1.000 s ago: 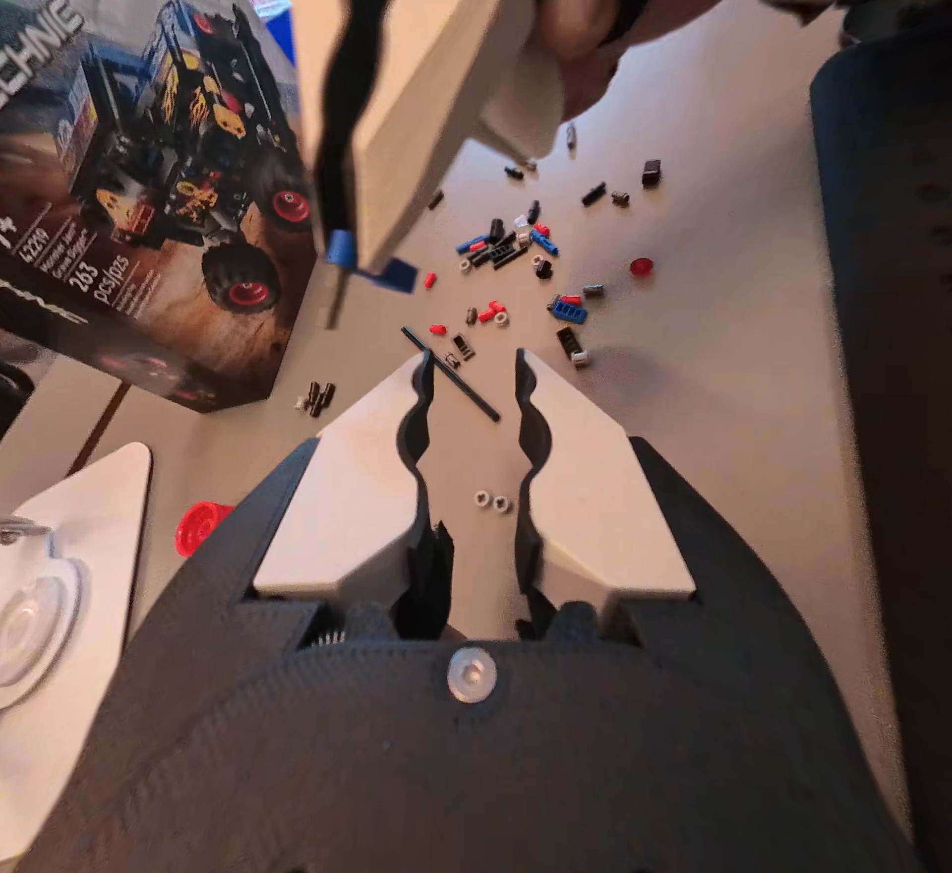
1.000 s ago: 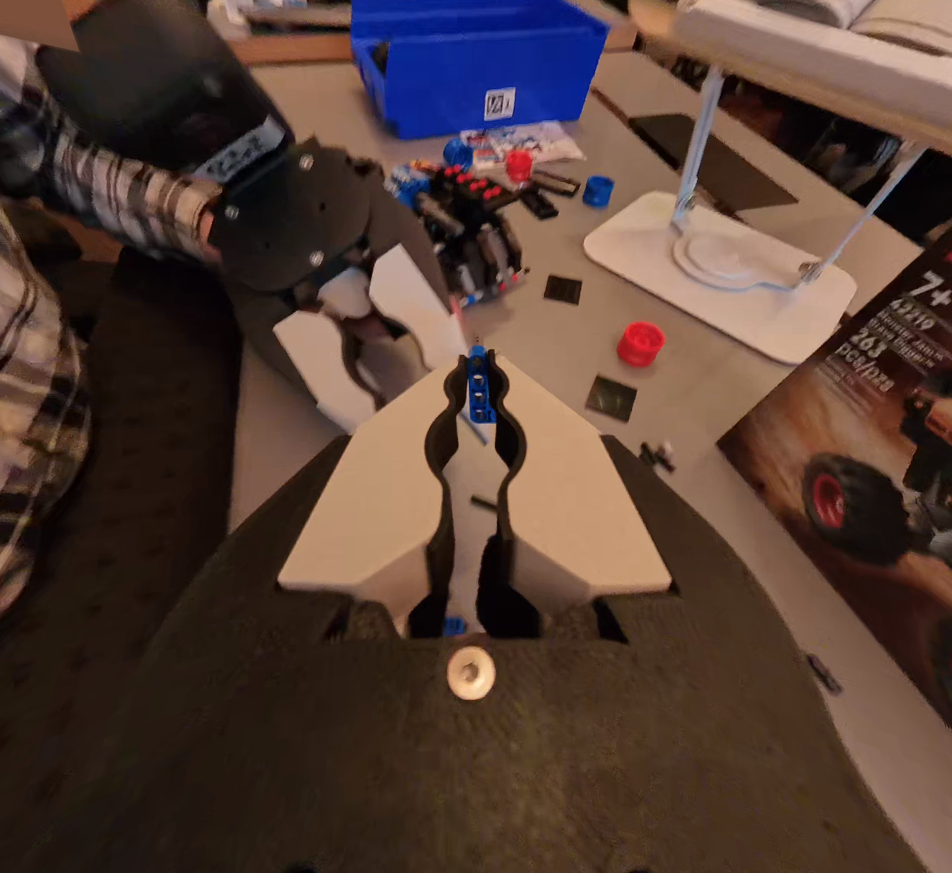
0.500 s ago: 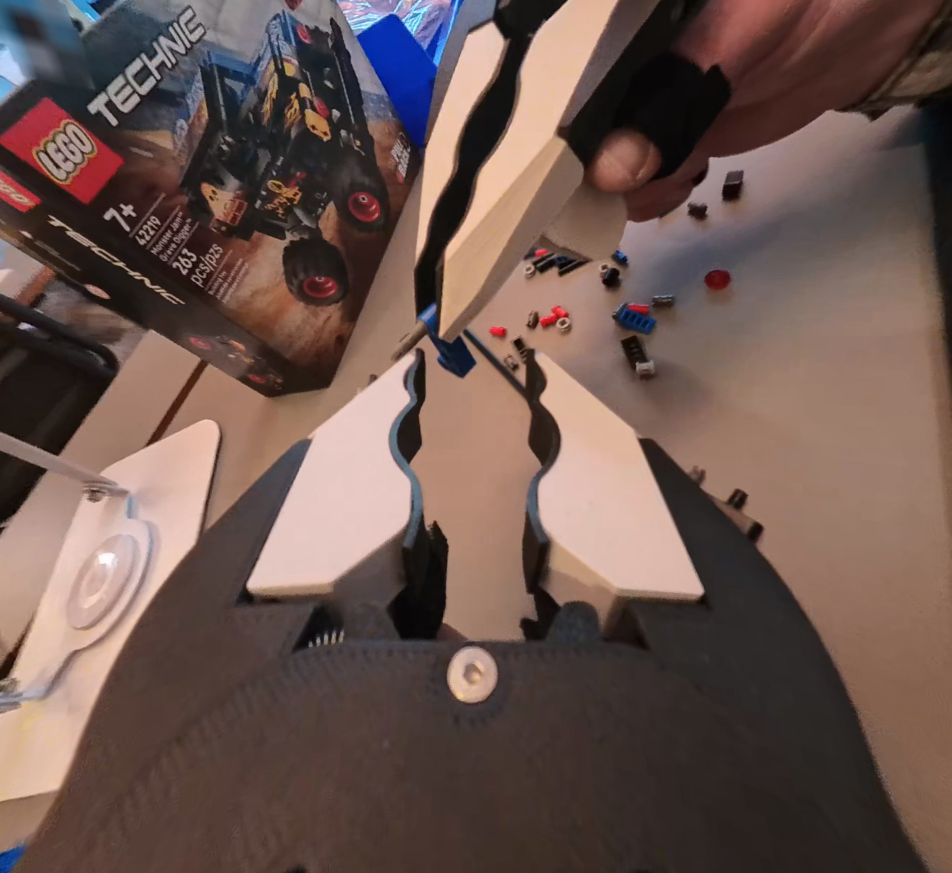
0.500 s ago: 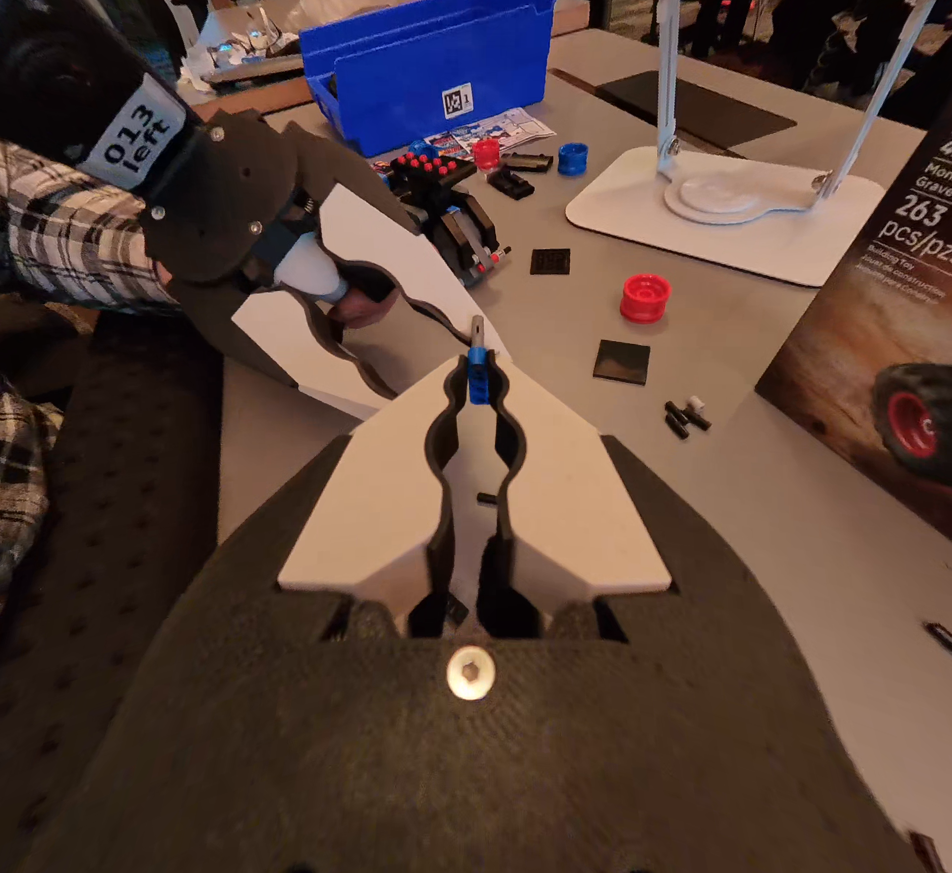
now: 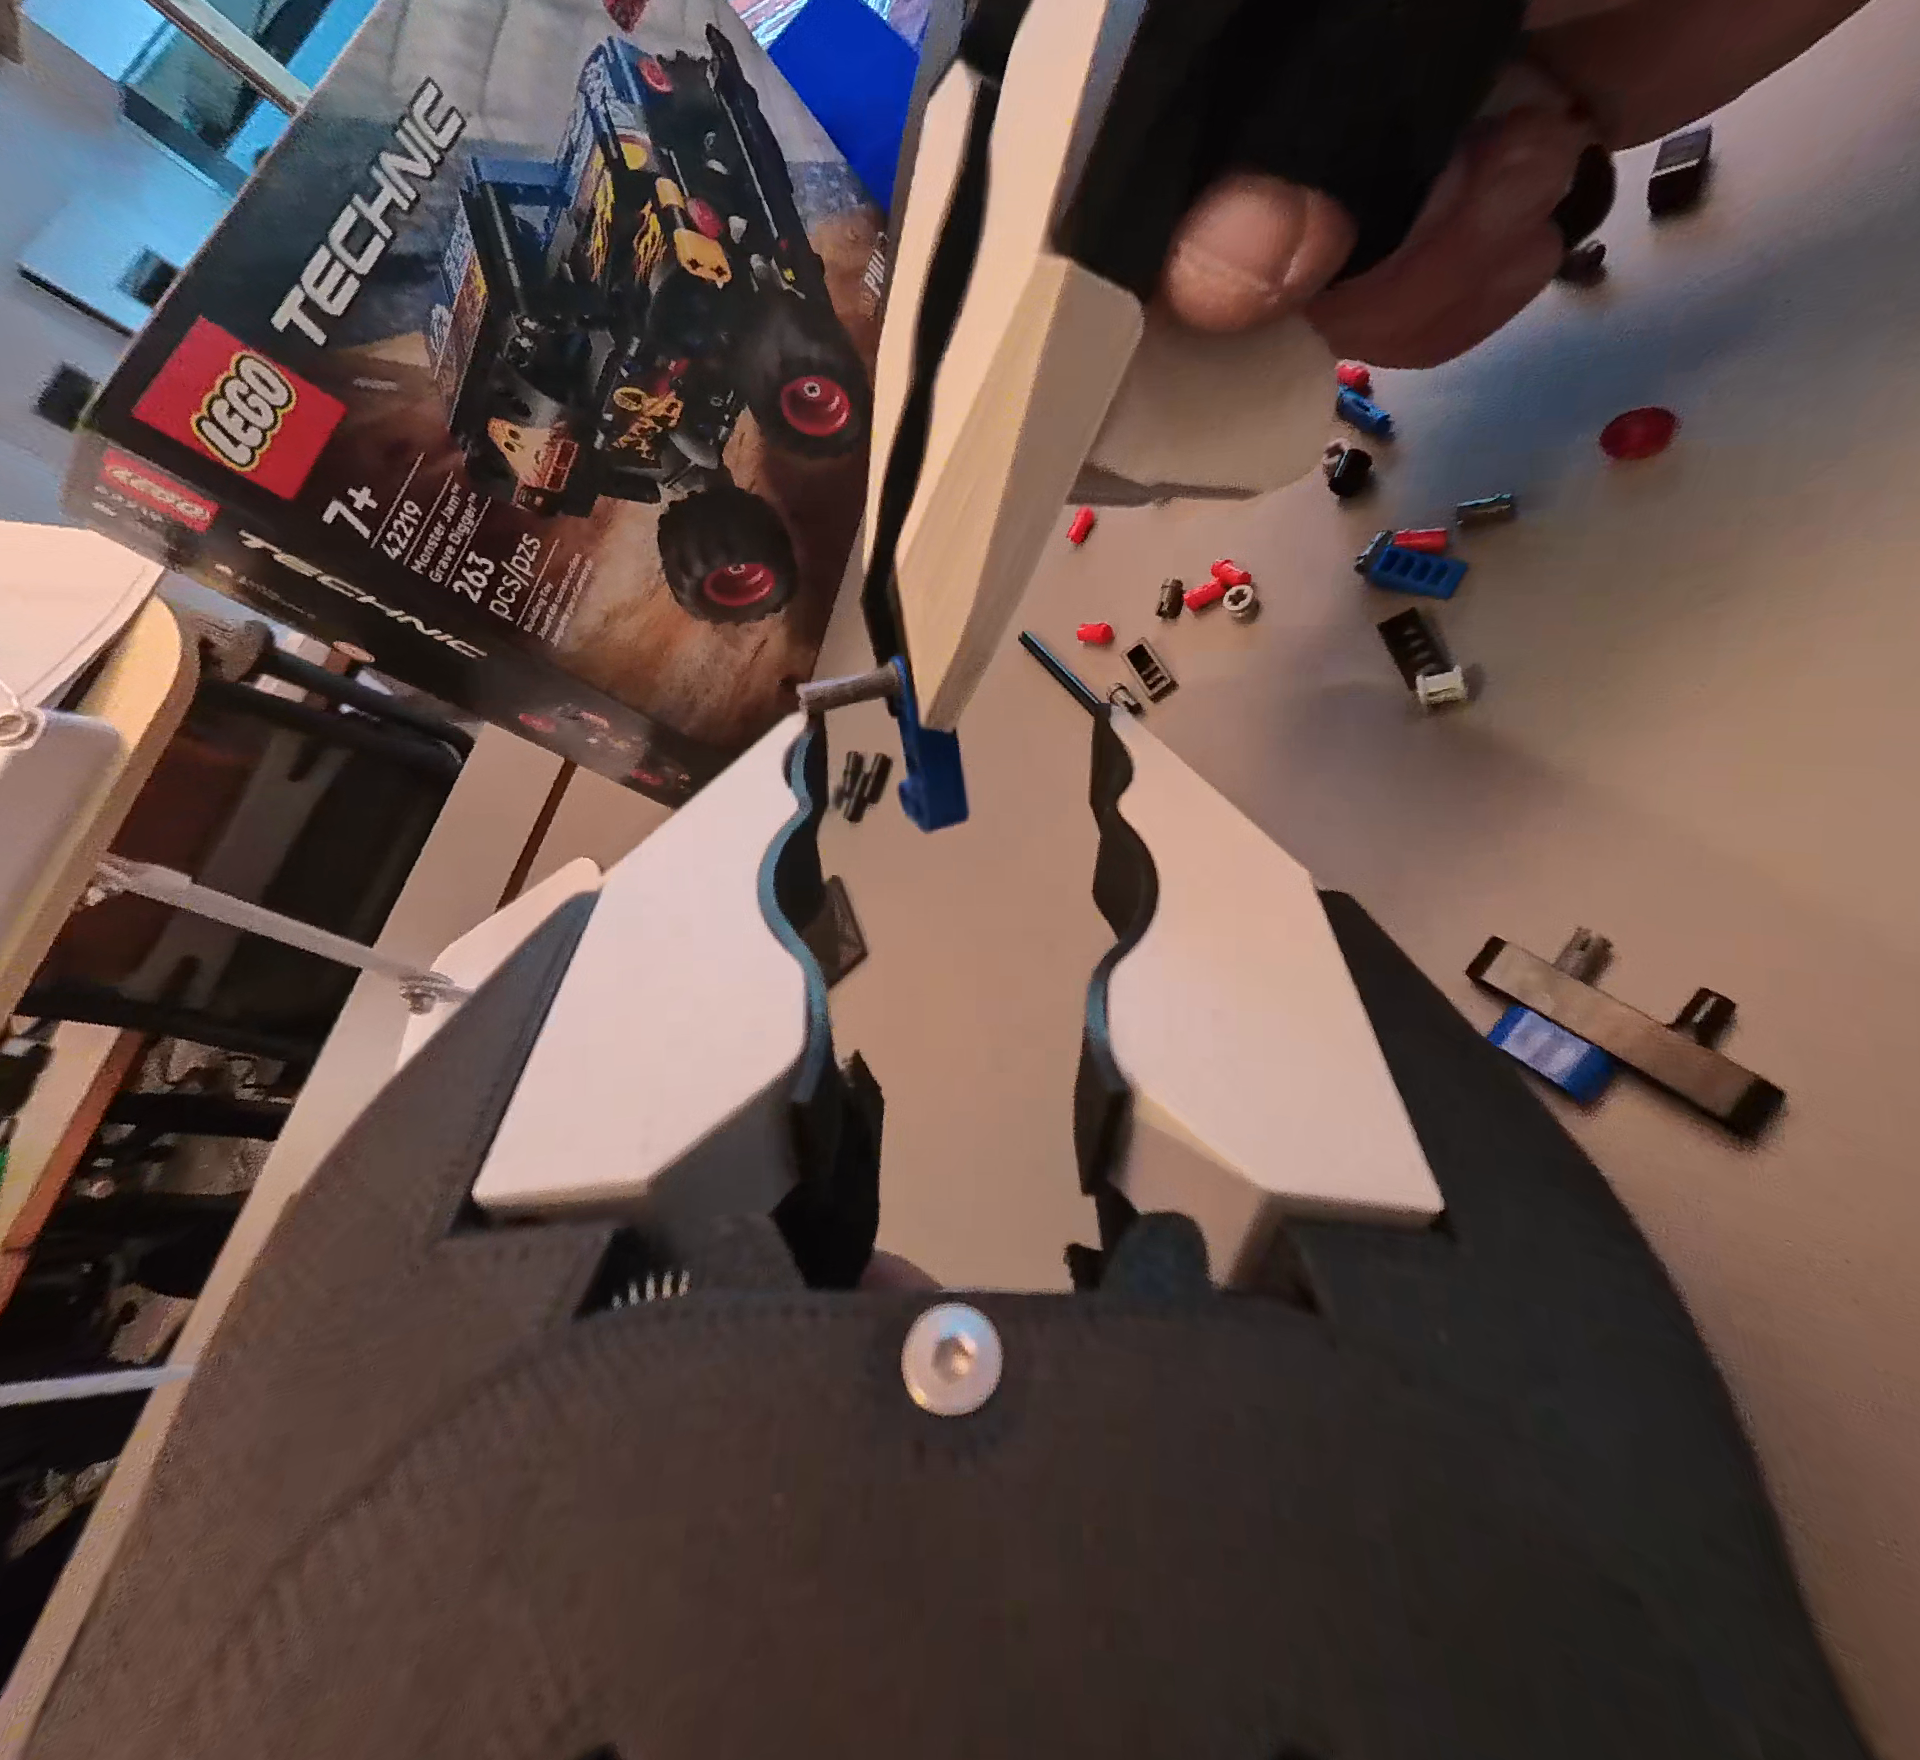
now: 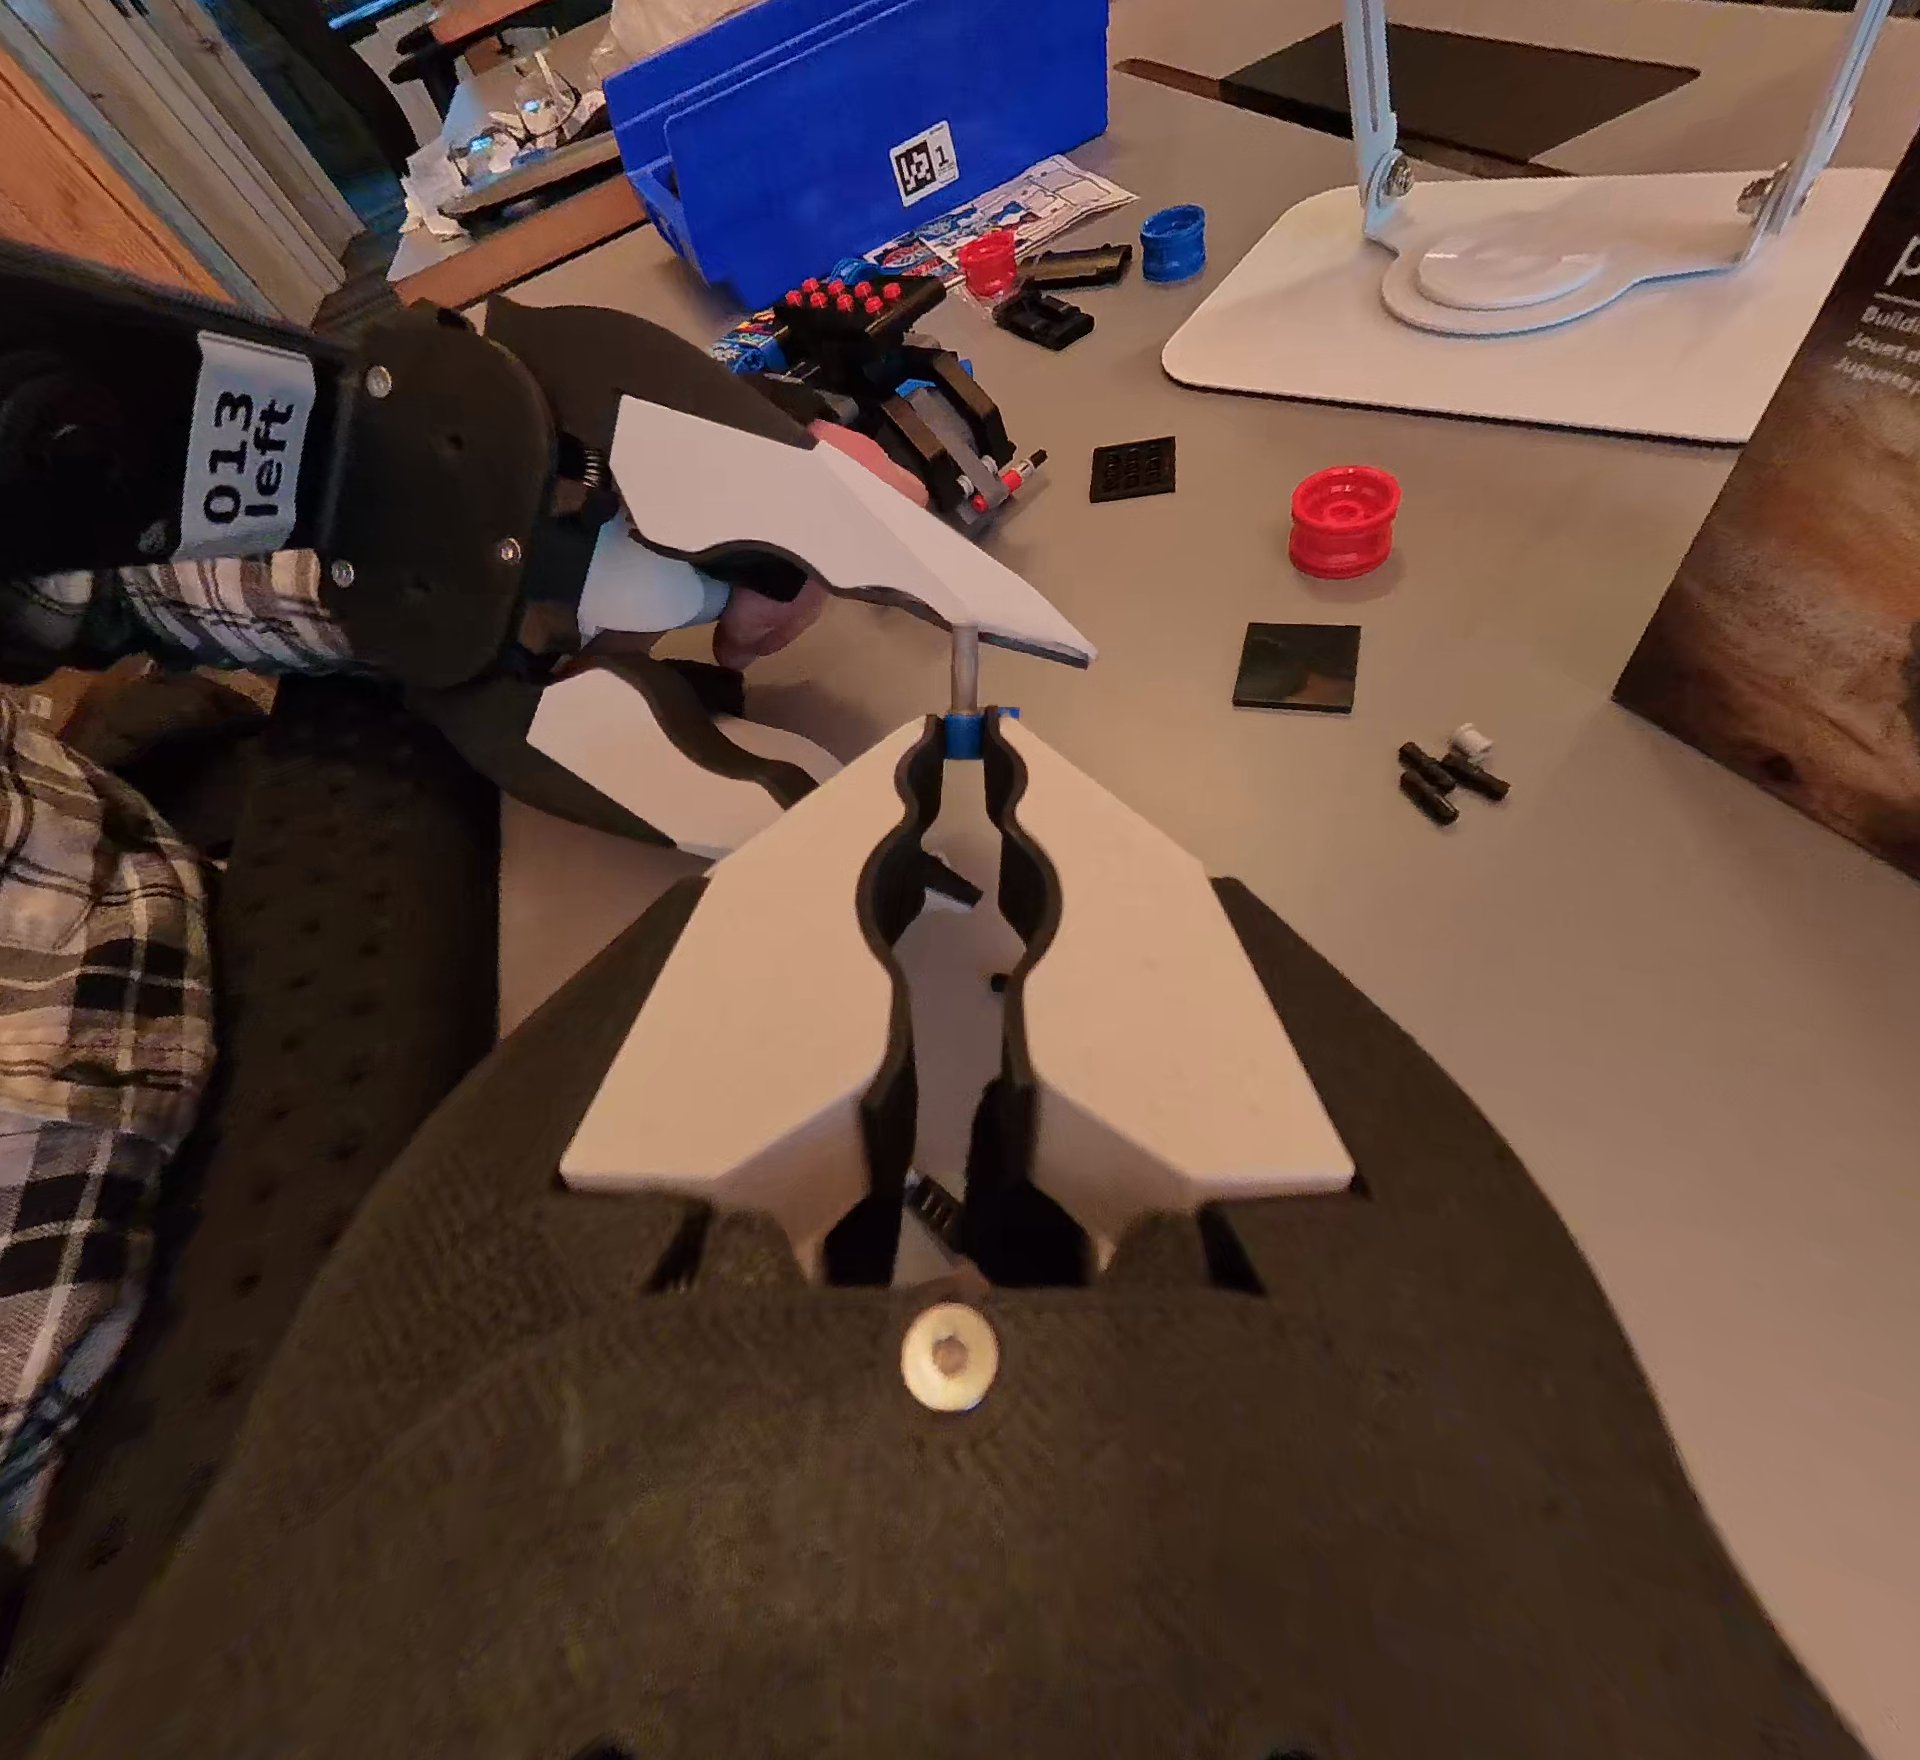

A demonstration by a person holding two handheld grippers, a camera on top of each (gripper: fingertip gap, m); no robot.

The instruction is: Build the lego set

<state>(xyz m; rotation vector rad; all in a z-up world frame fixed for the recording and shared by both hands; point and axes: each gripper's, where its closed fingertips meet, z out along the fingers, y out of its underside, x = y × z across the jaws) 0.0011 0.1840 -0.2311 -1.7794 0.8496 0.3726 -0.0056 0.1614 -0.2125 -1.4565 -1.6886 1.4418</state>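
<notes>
The right gripper has its jaws clamped on a small blue piece, held at the very tips above the tabletop. A short grey pin stands out of this blue piece, and its far end touches the upper finger of the left gripper. In the left wrist view the blue piece hangs between the tips of the left gripper, whose jaws are wide apart and hold nothing. The grey pin lies just at the tip of its left finger.

The half-built black model lies on the tabletop behind the left gripper, in front of a blue bin. A red wheel stands near a flat black square tile, and a few small black pins lie close to the set box. A blue wheel is next to the white lamp base. Many small red, blue and black loose parts are spread over the tabletop beyond the right gripper, and a long black beam lies to the right of the left gripper.
</notes>
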